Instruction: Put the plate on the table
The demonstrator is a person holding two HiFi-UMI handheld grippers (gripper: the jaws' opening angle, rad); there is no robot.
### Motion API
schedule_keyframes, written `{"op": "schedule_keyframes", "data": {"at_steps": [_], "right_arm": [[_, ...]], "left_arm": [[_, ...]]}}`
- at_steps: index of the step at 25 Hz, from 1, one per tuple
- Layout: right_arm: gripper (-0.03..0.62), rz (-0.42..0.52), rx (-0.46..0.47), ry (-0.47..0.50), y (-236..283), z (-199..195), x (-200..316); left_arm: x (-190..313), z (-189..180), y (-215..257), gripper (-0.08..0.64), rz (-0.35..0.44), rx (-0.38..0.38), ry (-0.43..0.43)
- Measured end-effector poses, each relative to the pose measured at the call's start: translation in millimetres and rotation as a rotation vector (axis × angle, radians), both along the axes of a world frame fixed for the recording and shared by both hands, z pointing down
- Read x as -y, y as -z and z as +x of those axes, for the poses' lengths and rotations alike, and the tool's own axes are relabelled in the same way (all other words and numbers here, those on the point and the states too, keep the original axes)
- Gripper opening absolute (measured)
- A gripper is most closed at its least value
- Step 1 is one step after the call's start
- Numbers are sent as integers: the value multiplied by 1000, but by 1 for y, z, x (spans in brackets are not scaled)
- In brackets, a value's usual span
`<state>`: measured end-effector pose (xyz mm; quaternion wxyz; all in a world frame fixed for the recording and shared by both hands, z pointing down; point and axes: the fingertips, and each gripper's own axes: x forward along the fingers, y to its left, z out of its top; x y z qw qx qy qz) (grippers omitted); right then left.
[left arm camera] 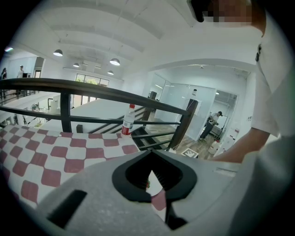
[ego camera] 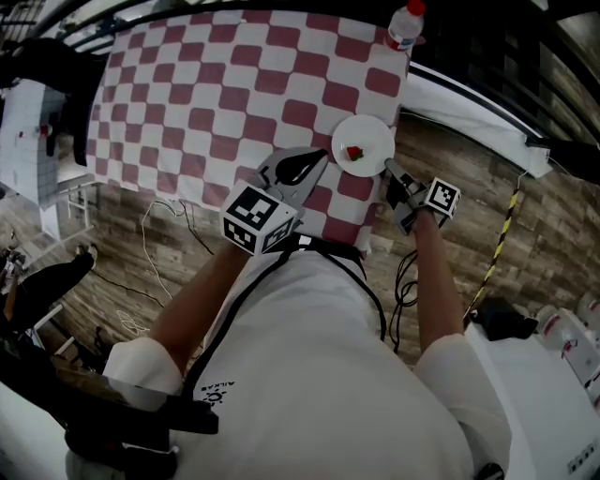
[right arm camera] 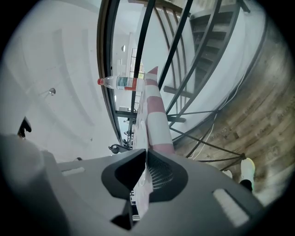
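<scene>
A small white plate (ego camera: 367, 139) with a red bit of food (ego camera: 354, 153) lies on the red-and-white checked table (ego camera: 206, 94), near its right front corner. My right gripper (ego camera: 387, 170) comes in from the front right, turned on its side, and is shut on the plate's near rim. In the right gripper view the thin white rim (right arm camera: 142, 186) runs edge-on between the jaws of the right gripper (right arm camera: 146, 153). My left gripper (ego camera: 324, 157) hovers just left of the plate, holding nothing. In the left gripper view, the tips of the left gripper (left arm camera: 151, 155) meet.
A water bottle (ego camera: 404, 25) with a red cap stands at the table's far right corner, and shows as bottle (left arm camera: 128, 120) and as bottle (right arm camera: 120, 82). A dark railing (left arm camera: 92, 90) runs behind the table. Cables (ego camera: 159, 225) lie on the wood floor before it.
</scene>
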<state>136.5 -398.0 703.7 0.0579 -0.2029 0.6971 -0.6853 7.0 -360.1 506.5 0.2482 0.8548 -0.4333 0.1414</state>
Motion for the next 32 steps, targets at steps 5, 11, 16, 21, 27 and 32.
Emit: {"op": "schedule_keyframes", "data": {"at_steps": [5,11,16,21,27,32], "right_arm": [[31,-16,-67,-27,-9,1,0],[29,-42,-103,-67,-8,1,-1],[34,-39,-166,-91,-8,0,-2],[57,7,-260,-86,-4,-2,-2],[160,24,-264,-94,5,-4,-4],[184,34,-290,-93,8,0,-19]], "left_arm": [[-4,-3,3,2,7,-1,-21],[-10,-11,8,2,13,2,-34],[-14,-15,11,2,20,-1,-44],[-18,-16,14,2,25,-8,-56],[-19,-16,20,2,33,-18,-79],[-25,-15,25,2,43,-31,-96]]}}
